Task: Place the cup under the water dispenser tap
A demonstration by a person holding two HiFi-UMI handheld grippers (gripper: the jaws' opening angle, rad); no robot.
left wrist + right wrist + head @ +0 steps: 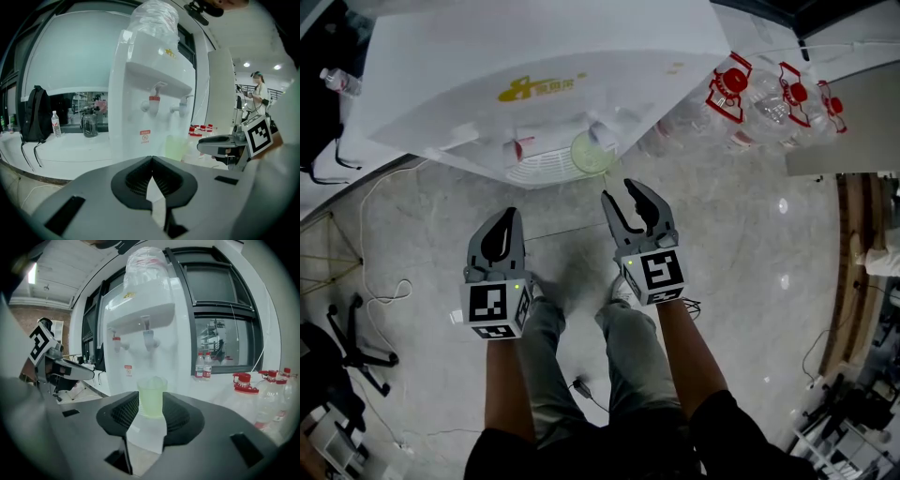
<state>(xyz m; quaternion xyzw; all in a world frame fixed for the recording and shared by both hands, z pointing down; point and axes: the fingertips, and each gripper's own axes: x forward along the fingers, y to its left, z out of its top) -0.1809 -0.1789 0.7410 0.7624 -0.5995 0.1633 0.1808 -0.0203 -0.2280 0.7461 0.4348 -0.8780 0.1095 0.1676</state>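
Pale green cup upright on the drip tray of the water dispenser, beneath the pale tap (red tap just beside). Right tool near the cup but apart from it, jaws spread partway, nothing pinched. Left tool farther off to the side, jaws pressed together, empty. Red-capped bottles on the surface right of the dispenser.

a black backpack stands on the white bench, with a small water bottle just beside it and a glass jar near. red-capped bottles stand clustered together. a white cable loops over the grey floor.
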